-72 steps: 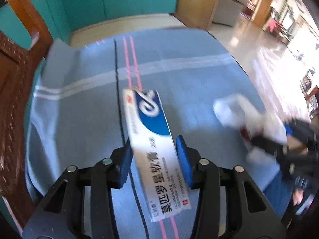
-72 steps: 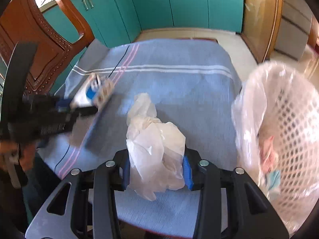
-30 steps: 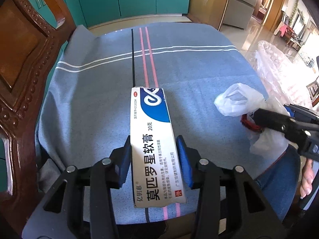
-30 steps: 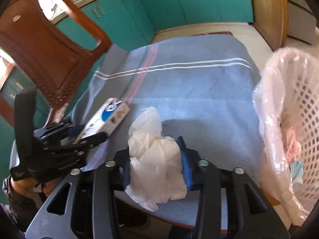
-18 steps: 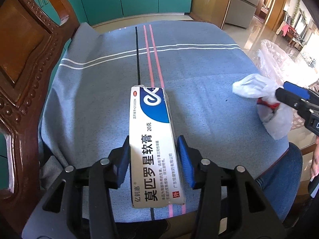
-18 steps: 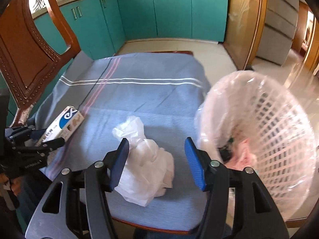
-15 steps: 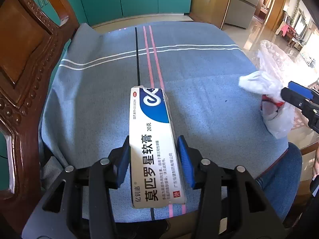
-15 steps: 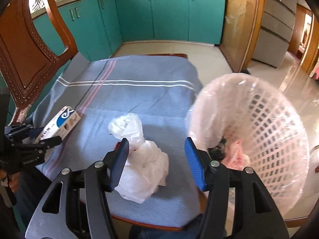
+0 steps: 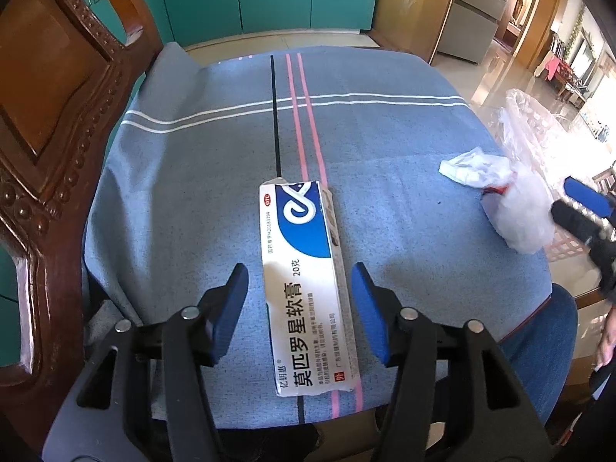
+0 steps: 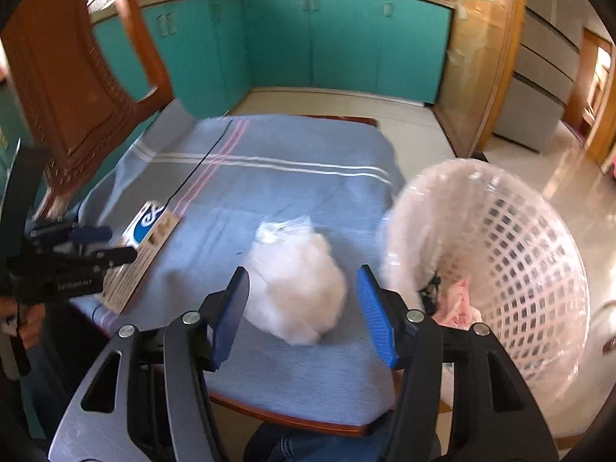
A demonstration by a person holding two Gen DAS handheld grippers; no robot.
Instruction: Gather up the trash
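A white-and-blue ointment box [image 9: 306, 281] lies on the blue tablecloth [image 9: 200, 192], between the open jaws of my left gripper [image 9: 298, 304]; no pad touches it. The box also shows in the right wrist view [image 10: 144, 254], with the left gripper [image 10: 102, 244] beside it. A crumpled white plastic bag [image 10: 296, 288] lies on the cloth in front of my open right gripper [image 10: 302, 312], free of the pads. The bag also shows in the left wrist view [image 9: 512, 204]. A lined white mesh trash basket [image 10: 512, 269] stands at the table's right edge.
A carved wooden chair [image 9: 50, 123] stands against the table's left side. Teal cabinets [image 10: 308, 46] line the far wall. The basket holds some pink and dark trash [image 10: 458, 304]. The table's near wooden edge [image 10: 288, 419] shows under the right gripper.
My left gripper has opened and let go of the ointment box, which now lies on the cloth. My right gripper, open since 0.6 s ago, has drawn back slightly from the bag.
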